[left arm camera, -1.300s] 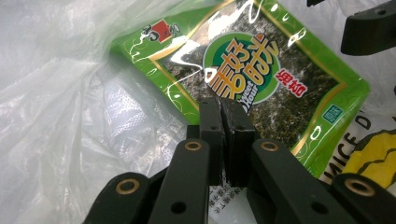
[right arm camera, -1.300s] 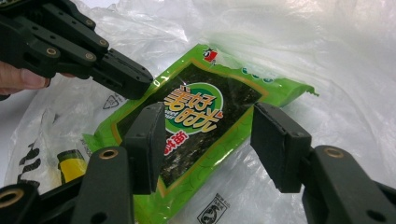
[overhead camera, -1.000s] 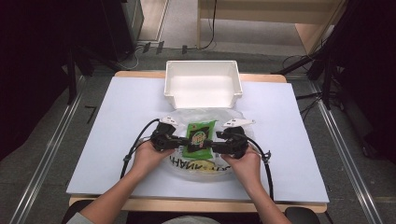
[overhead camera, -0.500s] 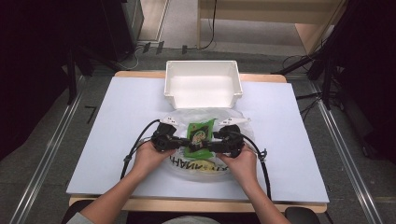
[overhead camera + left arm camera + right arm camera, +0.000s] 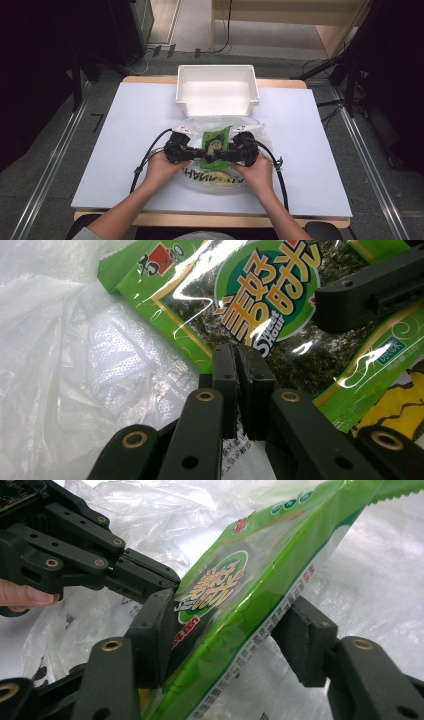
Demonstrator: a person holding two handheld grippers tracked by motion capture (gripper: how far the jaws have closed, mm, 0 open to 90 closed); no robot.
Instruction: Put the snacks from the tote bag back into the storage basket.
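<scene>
Landmark: the white bin (image 5: 217, 90) stands at the far middle of the table (image 5: 125, 125); every place below is given from it.

Green seaweed snack packet (image 5: 216, 140): it lies just on your side of the white bin, at the middle, on a clear plastic bag (image 5: 250, 125). In the right gripper view the packet (image 5: 240, 605) stands tilted on edge between the jaws.

Clear plastic bag: spread flat on the table, close in front of the white bin, under both of your grippers; dark lettering shows on it near your hands.

Your left gripper (image 5: 199, 156): it sits nearer you than the white bin and left of the packet. In the left gripper view (image 5: 243, 390) its two pads are pressed together, pinching a thin fold of the clear bag film at the packet's edge.

Your right gripper (image 5: 220, 158): it sits nearer you than the white bin and right of the packet. In the right gripper view (image 5: 230, 640) the jaws stand wide with the packet between them; they have just been closing. The left pad lies against the packet's face, and the right pad stands at its back; I cannot tell whether it presses.

Your hands: the left hand (image 5: 160, 170) and right hand (image 5: 257, 175) each hold a gripper body on your side of the bag.
</scene>
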